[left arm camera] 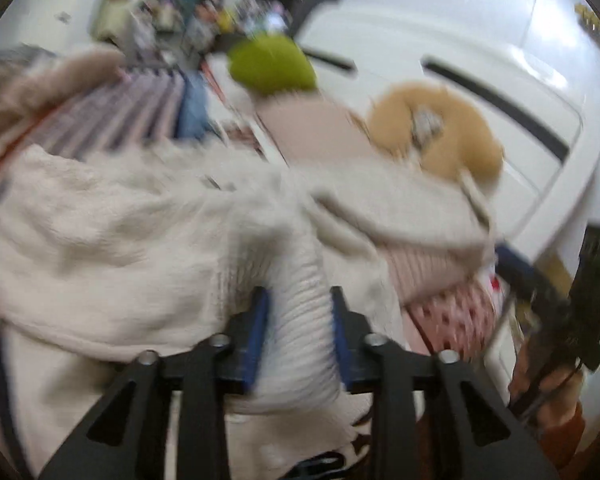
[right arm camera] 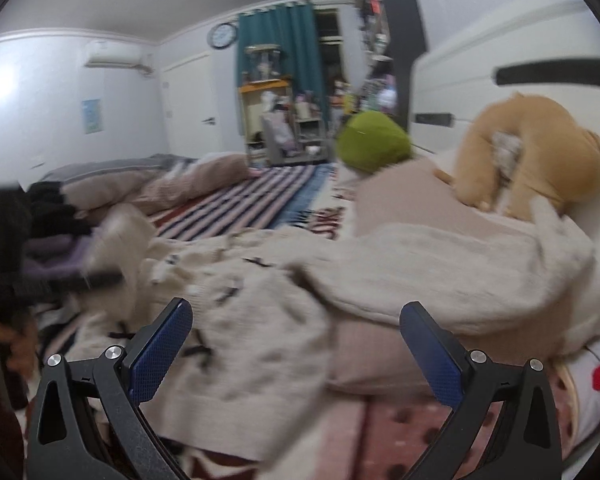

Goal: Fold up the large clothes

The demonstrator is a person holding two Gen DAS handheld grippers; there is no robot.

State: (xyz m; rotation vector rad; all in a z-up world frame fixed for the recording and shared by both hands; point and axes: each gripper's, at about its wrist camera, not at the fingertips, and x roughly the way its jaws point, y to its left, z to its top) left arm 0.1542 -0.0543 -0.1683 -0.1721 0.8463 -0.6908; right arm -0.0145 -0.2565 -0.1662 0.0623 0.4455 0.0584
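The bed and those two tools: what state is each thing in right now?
Cream sweater: spread out crumpled on the bed, not yet folded.
Ribbed sleeve: between the left tool's pads.
Left tool: pads against the sleeve.
Right tool: open, empty, above the sweater.
Green cushion: resting at the head of the bed.
Tan plush toy: leaning against the white headboard.
Striped blanket: lying flat.

The right gripper hangs wide apart over the cream sweater.
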